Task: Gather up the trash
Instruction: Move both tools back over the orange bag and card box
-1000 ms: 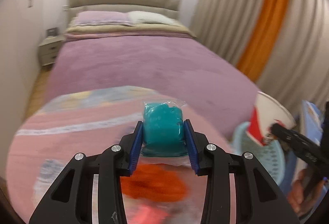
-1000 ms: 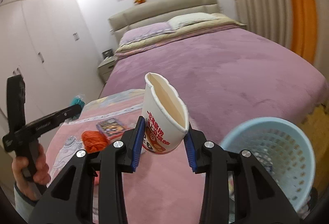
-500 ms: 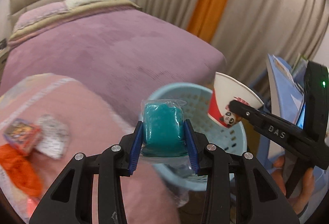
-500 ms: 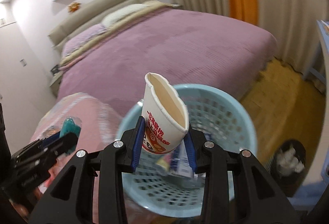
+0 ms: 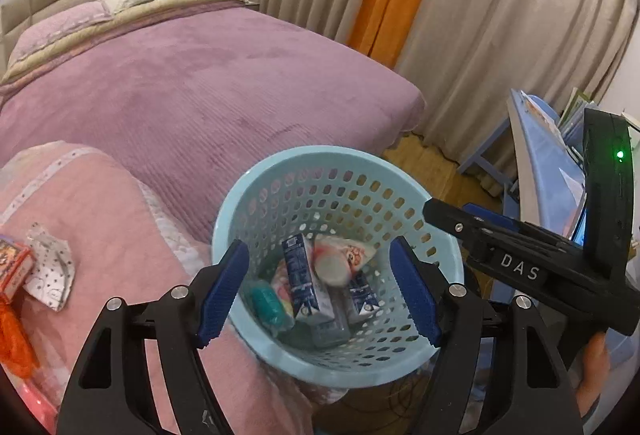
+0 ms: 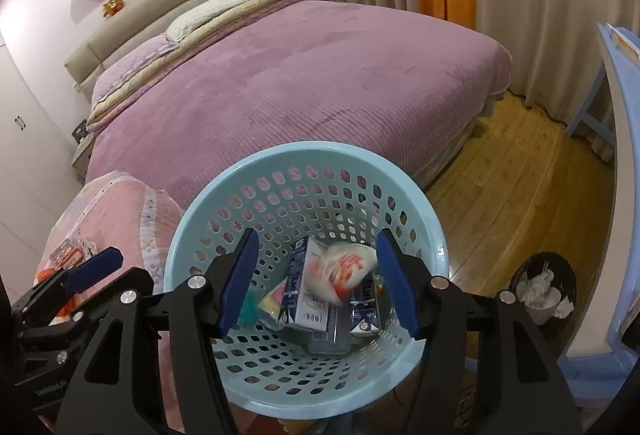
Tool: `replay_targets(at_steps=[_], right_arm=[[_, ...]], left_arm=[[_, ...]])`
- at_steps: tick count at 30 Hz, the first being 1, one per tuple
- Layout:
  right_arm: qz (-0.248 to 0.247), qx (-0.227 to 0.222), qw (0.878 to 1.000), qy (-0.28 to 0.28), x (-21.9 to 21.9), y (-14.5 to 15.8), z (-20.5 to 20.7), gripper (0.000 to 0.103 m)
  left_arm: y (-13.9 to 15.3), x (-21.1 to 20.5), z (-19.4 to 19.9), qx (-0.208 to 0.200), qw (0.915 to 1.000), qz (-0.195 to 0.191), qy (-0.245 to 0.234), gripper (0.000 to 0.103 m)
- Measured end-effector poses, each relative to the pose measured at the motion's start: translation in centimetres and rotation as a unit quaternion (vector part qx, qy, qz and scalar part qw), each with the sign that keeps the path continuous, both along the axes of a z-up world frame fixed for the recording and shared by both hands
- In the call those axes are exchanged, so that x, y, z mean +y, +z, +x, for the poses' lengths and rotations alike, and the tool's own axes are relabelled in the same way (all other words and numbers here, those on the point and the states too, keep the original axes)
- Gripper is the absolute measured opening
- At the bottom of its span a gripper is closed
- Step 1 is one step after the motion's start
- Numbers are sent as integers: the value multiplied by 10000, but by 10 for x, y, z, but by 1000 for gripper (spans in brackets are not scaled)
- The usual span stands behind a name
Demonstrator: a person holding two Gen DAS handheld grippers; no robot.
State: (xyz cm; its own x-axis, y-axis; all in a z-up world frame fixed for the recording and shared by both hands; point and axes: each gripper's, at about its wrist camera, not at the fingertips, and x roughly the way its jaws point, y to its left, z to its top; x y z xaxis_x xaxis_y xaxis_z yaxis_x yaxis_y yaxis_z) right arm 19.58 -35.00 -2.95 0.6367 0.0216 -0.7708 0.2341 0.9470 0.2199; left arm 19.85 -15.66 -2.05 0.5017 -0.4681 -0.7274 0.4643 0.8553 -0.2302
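Bedroom, purple bed (image 5: 200,87) | both hand-held grippers (image 5: 320,295) (image 6: 316,285) just opened, empty, over basket (image 5: 240,211) | foil wrapper (image 5: 50,271) left: light, crinkly, pinch an edge

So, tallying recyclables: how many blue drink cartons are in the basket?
2. One blue carton stands tilted at the middle of the light blue basket; the other lies to its right, partly under the paper cup. More may be hidden underneath.
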Motion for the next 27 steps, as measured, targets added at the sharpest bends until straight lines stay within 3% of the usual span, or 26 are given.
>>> replay_targets(at_steps=[14,21,27], right_arm=[[-289,-504,9964,611,54,36,-11,57],[-345,-696,9913,1062,94,50,-8,58],[-479,-857,9818,1626,142,62,-2,58]], left_arm=[[32,55,-33,-515,9973,-178,487,71],[52,123,-48,-711,9906,-372,1106,71],[57,188,-58,-792,9795,-187,1840,71]])
